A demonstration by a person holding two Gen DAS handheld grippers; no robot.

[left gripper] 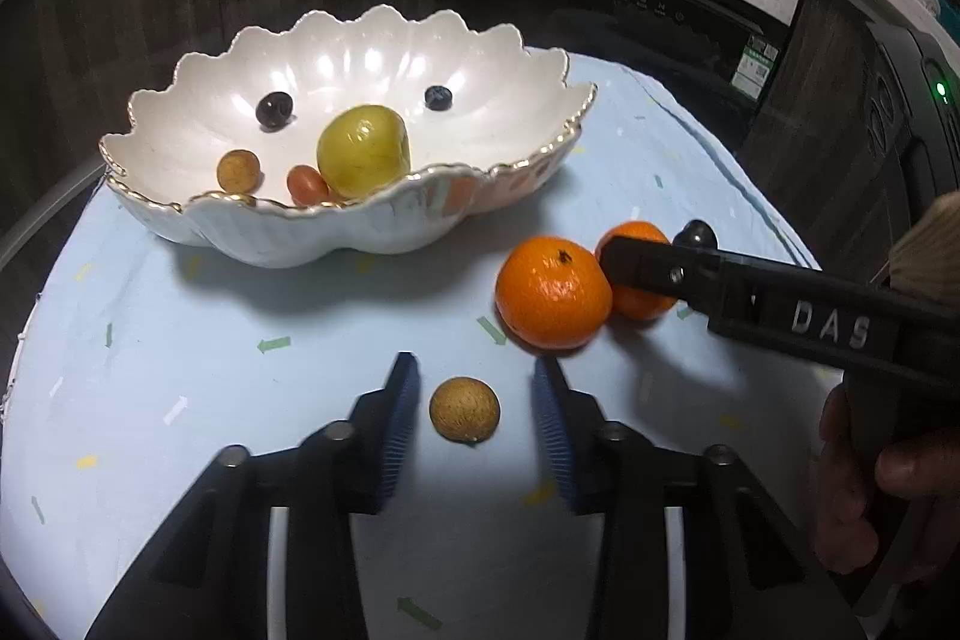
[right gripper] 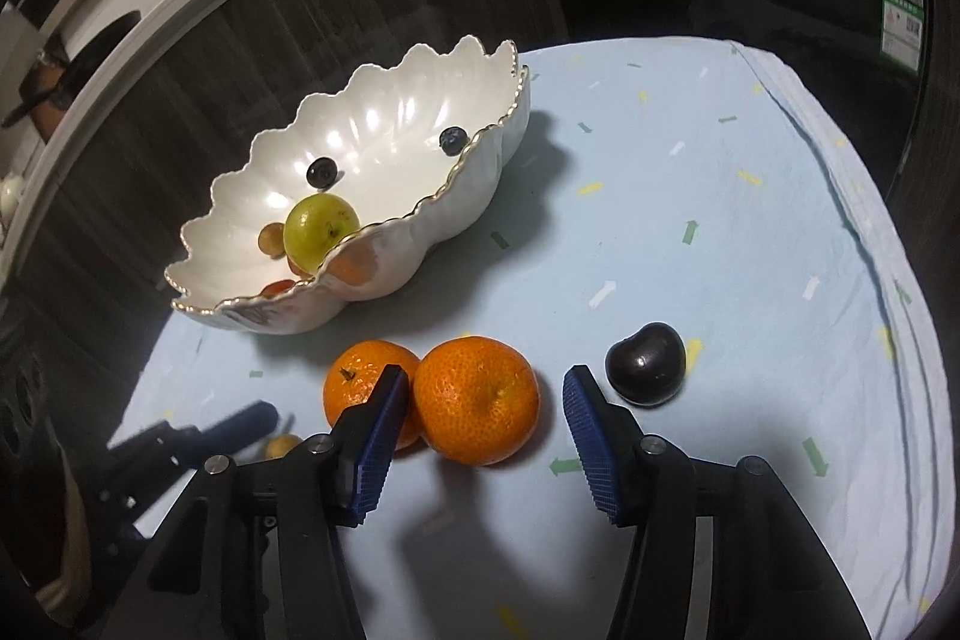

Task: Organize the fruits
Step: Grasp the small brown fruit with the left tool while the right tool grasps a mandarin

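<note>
Straddling a brown longan (left gripper: 464, 409), your left claw (left gripper: 474, 403) stands apart; your right claw (right gripper: 480, 400) gapes around one tangerine (right gripper: 477, 400), both bound, likely, for the bowl (left gripper: 384, 232) ahead.

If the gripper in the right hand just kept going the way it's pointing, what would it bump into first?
Most likely the nearer orange: it sits between the open fingers of the right gripper, just ahead of the pads. The second orange lies outside the left finger. Depth is hard to judge here.
</note>
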